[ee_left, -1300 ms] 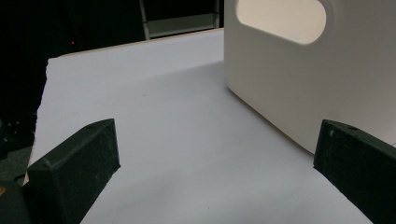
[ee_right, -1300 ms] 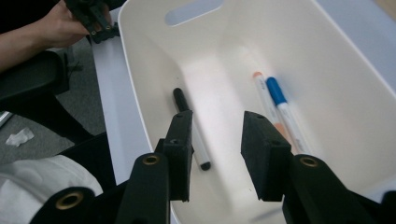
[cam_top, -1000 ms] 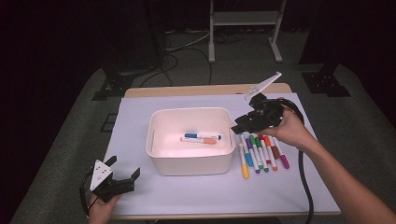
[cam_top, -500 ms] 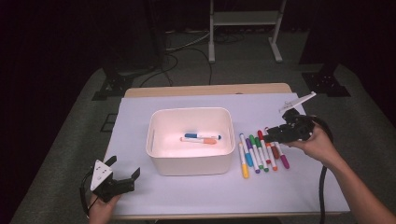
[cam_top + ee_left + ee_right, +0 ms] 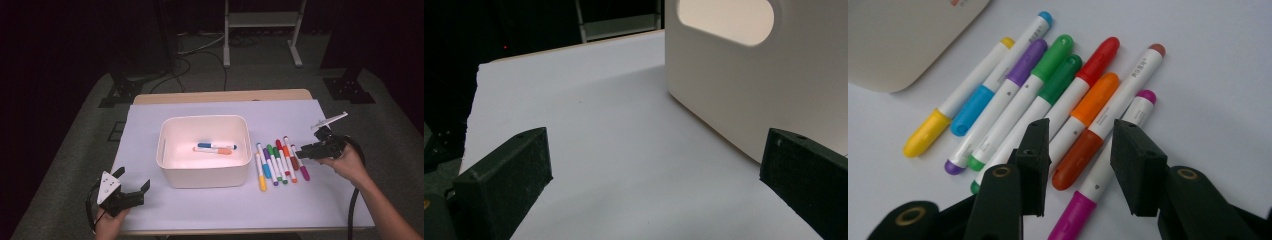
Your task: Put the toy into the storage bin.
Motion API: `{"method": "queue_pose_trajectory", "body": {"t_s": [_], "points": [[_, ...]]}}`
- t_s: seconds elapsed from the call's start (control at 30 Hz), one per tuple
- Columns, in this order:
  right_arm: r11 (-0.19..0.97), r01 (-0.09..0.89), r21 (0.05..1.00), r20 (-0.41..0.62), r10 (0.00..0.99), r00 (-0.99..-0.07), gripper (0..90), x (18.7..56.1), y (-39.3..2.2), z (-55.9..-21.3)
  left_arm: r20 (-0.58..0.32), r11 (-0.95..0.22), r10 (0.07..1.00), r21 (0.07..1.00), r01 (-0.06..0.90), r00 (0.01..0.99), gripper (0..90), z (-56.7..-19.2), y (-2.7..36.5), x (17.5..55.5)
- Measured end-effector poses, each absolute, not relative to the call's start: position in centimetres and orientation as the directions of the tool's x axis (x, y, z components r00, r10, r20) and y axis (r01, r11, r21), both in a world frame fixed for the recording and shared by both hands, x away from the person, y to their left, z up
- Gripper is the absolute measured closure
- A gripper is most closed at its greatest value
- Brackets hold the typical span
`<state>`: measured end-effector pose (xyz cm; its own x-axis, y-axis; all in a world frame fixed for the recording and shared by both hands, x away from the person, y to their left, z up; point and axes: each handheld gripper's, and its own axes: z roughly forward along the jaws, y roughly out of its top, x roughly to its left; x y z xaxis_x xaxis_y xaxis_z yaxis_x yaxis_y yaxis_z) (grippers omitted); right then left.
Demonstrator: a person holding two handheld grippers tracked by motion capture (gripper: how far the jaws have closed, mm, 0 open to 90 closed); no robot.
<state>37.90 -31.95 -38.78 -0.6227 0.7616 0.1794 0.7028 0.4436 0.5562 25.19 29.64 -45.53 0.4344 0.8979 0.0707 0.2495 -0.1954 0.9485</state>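
The right gripper (image 5: 1080,167) hovers with jaws apart and empty over the row of markers (image 5: 280,161) near the worktop's right edge; the magenta marker (image 5: 1103,177) lies just beneath, its long axis running through the gap; the left gripper (image 5: 131,194) rests open by the front-left corner

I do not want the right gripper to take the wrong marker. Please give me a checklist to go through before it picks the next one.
1. Right gripper jaws open, nothing between the pads: ok.
2. One marker alone lined up between the jaws: not ok; the brown marker and the magenta marker both lie in the gap.
3. Markers apart enough for a jaw to slip between: not ok; they lie side by side, touching.
4. Bin has room: ok; two markers lie inside.
5. Left gripper out of the way: ok; open, at the bin's other side.
6. Height of pads above markers: cannot tell.
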Motion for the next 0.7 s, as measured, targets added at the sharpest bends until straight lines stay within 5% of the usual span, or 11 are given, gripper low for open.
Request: {"method": "queue_pose_trajectory", "body": {"t_s": [0.7], "points": [[0.436, 0.759, 0.483, 0.129, 0.822, -0.554, 62.6, 38.8, -32.6, -42.6, 0.072, -0.196, 0.896, 0.950, 0.244, 0.439, 0.0, -45.5, 29.7, 25.1]]}}
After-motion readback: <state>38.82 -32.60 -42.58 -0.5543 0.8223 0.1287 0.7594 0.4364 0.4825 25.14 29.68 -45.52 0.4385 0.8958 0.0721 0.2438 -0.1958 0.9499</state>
